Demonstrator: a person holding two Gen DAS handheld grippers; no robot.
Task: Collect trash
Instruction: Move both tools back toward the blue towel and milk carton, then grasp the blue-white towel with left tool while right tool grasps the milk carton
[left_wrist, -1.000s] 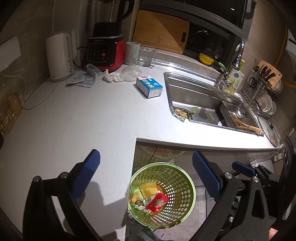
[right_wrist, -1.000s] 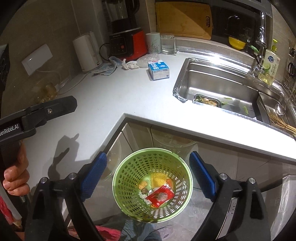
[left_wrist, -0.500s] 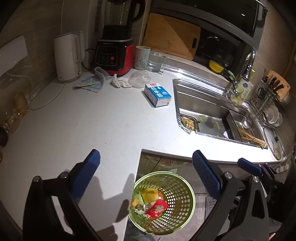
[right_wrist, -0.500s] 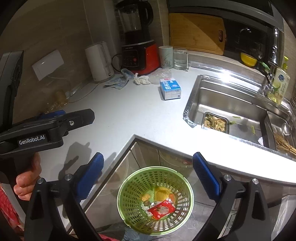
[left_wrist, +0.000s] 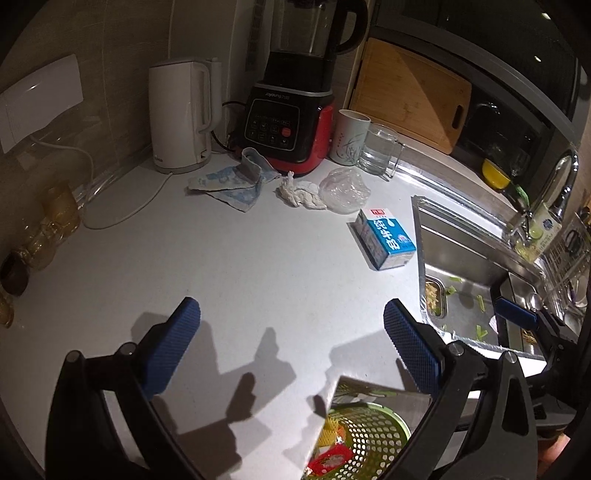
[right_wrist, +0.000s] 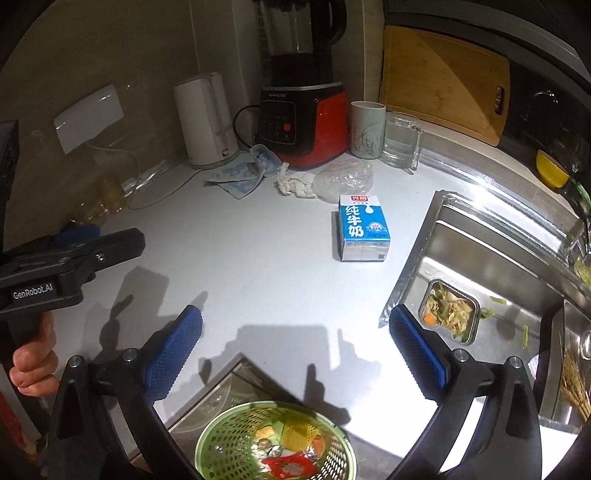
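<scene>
A blue and white milk carton (left_wrist: 384, 236) (right_wrist: 362, 228) lies on the white counter beside the sink. Behind it are a crumpled white tissue (left_wrist: 300, 194) (right_wrist: 294, 182), a clear plastic wrap (left_wrist: 344, 189) (right_wrist: 343, 180) and a blue patterned wrapper (left_wrist: 232, 182) (right_wrist: 242, 171). A green perforated bin (left_wrist: 364, 443) (right_wrist: 275, 441) with wrappers inside stands on the floor below the counter corner. My left gripper (left_wrist: 291, 347) is open and empty above the counter. My right gripper (right_wrist: 295, 349) is open and empty, to the right of the left one (right_wrist: 70, 258).
A white kettle (left_wrist: 181, 114), a red and black blender (left_wrist: 291, 122), a mug (left_wrist: 349, 136) and a glass jug (left_wrist: 380, 153) line the back wall. The steel sink (right_wrist: 491, 269) at right holds a metal food tray (right_wrist: 448, 310). A wooden cutting board (left_wrist: 410, 94) leans behind.
Both grippers have moved forward over the counter, toward the carton and wrappers. The green bin has slid toward the bottom edge of both views. Both stay open.
</scene>
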